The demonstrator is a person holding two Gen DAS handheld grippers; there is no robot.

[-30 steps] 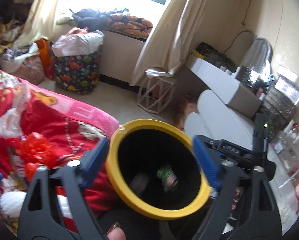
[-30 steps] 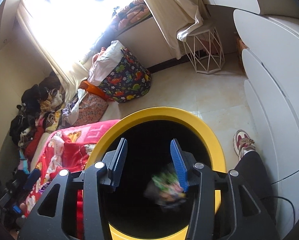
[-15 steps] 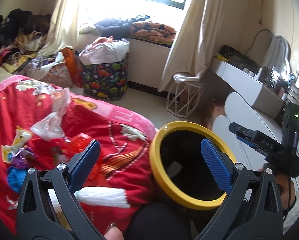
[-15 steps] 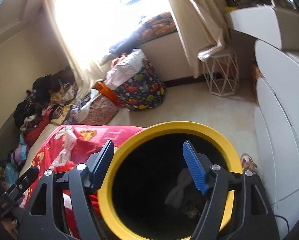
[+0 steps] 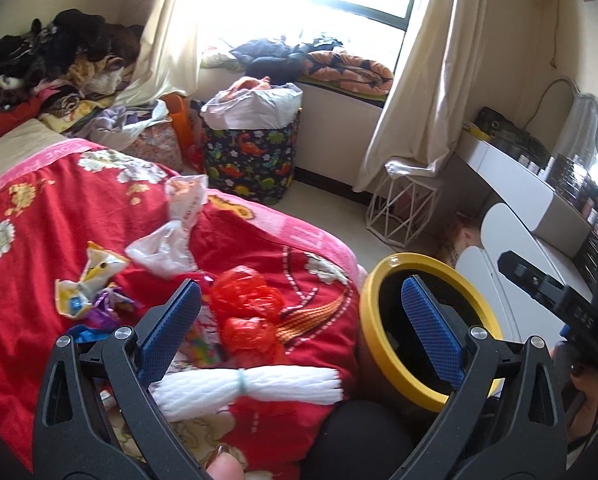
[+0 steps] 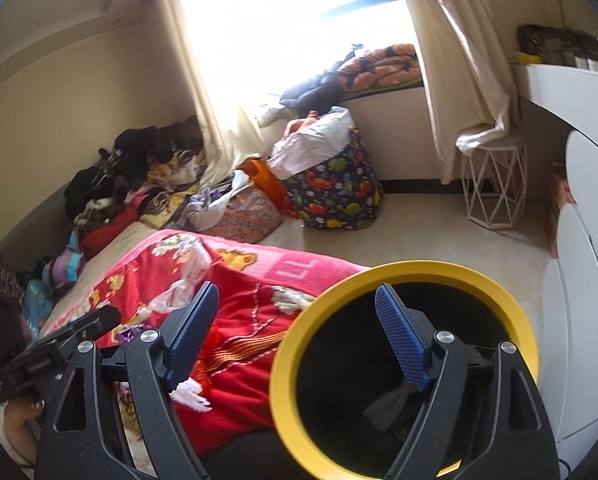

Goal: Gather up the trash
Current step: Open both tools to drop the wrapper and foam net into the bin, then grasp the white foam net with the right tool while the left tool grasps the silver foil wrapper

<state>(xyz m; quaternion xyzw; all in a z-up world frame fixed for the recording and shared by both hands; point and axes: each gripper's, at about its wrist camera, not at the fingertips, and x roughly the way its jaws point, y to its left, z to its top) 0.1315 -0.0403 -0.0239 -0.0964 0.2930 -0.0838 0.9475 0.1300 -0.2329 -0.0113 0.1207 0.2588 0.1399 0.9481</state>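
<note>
Blue-padded left tool wide open, empty

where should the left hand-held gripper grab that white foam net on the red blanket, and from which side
Grip the white foam net at its cinched middle, where a thin band pinches it narrow; both ends fan out wider. Come from above, with the open left hand-held gripper straddling the waist across its short width. It lies flat on the red blanket, so nothing blocks a downward approach.
</note>
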